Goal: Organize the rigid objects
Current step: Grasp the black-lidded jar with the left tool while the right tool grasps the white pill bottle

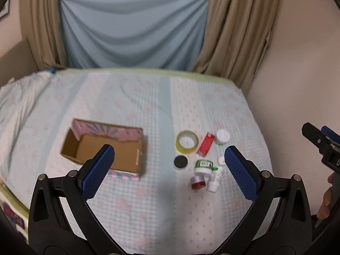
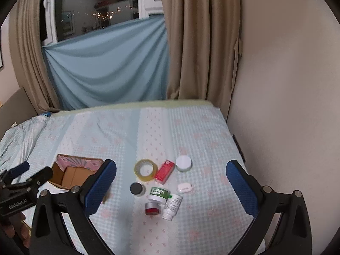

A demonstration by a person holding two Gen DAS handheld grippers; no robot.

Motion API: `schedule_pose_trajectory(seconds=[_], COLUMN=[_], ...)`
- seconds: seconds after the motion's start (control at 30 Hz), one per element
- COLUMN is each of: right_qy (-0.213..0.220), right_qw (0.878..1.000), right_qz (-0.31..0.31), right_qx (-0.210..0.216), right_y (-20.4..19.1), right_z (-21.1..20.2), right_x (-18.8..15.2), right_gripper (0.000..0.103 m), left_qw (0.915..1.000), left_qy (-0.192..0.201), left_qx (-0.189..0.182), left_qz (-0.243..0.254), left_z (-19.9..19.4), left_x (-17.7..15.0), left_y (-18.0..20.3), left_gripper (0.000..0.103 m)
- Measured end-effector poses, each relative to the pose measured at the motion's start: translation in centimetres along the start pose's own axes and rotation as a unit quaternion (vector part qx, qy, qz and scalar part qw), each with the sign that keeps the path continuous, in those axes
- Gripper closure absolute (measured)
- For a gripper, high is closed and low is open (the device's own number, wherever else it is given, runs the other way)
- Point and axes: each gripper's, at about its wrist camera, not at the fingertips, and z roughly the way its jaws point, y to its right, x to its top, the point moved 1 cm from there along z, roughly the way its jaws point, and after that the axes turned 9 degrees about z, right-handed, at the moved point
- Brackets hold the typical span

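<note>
An open cardboard box with a pink inner flap lies on the bed, left of a cluster of small items: a yellow tape roll, a red packet, a white-lidded jar, a black-lidded jar, a green-labelled jar, a red-and-silver jar and a white bottle. My left gripper is open and empty, held above the bed. My right gripper is open and empty above the same cluster; a small white case also shows there.
The bed has a pale blue patterned cover. A wall runs close along its right side. Beige curtains and a blue cloth hang behind it. Crumpled bedding lies at the left.
</note>
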Motion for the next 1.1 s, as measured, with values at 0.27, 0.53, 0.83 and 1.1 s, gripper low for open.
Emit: schedule_pose_trajectory(seconds=[0.27, 0.53, 0.83, 1.1], right_qy=[-0.118, -0.261, -0.358, -0.407], right_qw=[0.990, 0.956, 0.921, 0.900], right_qz=[0.075, 0.129, 0.147, 0.138], right_qx=[-0.004, -0.031, -0.052, -0.076], right_y=[4.3, 6.9, 6.4, 6.2], right_z=[11.9, 22.9, 30.6, 35.1], right_x=[-3.8, -11.9, -18.0, -20.8], right_gripper=[0.000, 0.000, 0.005, 0.024], left_qw=[0.9945, 0.9766, 0.9549, 0.9404], left_qy=[-0.097, -0.200, -0.270, -0.308], left_qx=[-0.031, -0.050, -0.059, -0.068], left_qz=[0.024, 0.062, 0.108, 0.128], left_z=[12.4, 25.1, 34.5, 39.2], left_x=[-2.2, -6.0, -8.9, -10.4], left_y=[2.5, 3.5, 4.9, 6.0], left_gripper=[0.001, 0.001, 0.001, 0.014])
